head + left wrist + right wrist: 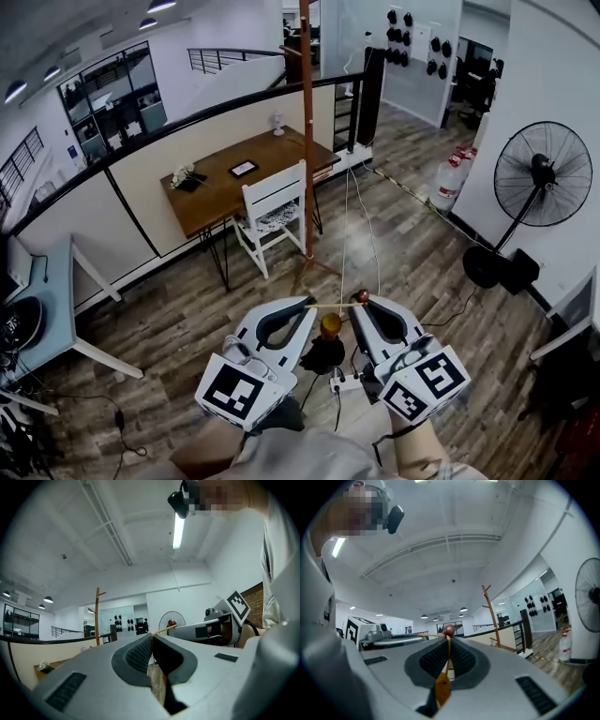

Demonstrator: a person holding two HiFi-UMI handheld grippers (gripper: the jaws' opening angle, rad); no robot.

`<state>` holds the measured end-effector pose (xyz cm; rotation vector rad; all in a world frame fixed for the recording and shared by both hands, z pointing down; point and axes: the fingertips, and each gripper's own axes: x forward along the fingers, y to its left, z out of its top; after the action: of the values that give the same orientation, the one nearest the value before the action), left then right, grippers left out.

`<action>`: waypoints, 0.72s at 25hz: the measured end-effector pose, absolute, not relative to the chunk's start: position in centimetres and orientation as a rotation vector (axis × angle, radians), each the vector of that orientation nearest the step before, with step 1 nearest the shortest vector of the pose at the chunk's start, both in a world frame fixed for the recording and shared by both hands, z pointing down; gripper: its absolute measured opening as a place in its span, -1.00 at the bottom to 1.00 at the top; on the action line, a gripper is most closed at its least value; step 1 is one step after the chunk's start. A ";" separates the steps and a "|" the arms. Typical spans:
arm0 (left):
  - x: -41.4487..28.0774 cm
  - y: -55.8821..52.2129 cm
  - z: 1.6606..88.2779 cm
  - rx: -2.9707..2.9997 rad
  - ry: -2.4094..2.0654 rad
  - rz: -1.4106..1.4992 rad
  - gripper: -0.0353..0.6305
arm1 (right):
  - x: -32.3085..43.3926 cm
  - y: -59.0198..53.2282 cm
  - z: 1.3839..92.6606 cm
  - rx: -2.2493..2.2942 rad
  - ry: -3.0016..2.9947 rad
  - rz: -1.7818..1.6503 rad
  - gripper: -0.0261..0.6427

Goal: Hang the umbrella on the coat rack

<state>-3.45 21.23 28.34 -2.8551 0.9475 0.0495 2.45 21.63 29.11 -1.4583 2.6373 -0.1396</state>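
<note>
You had both claws pulled in close to your body, low over the wood floor (187, 309). The left claw (309, 306) was pressed shut on one end of a thin stick (336, 305). The right claw (362, 304) was pinching the other end, right under the little red bead (364, 297). So the stick ran level between the two, and your left gripper view showed it crossing over to the right claw with the bead at the far tip.

The umbrella (329, 325) sat just below that stick, between the two claws: an orange cap on top and a dark bundle under it. I honestly couldn't tell how it joined the stick.

In the right gripper view an orange-brown bit hung down between the shut jaws.

The rack (307, 141) was well apart from you, a tall wooden pole standing just beside the white chair (272, 211) at the desk (220, 192). Nothing of the umbrella was touching it. A big black fan (542, 174) stood off to your right by the wall.
</note>
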 end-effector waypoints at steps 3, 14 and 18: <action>-4.3 16.9 27.8 -2.865 0.925 0.052 -0.88 | 1.5 17.3 28.6 -1.471 2.636 -0.133 -0.91; -7.3 1.2 27.0 -2.910 0.791 0.064 -0.88 | -1.5 1.8 27.9 -1.533 2.585 -0.134 -0.91; -8.1 -3.1 26.8 -2.910 0.783 0.088 -0.88 | -2.4 -2.4 27.6 -1.541 2.574 -0.110 -0.91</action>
<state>-8.13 -3.12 26.82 -2.9103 0.7825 0.0875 -2.41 -2.41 27.63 -1.5409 2.5739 -0.1104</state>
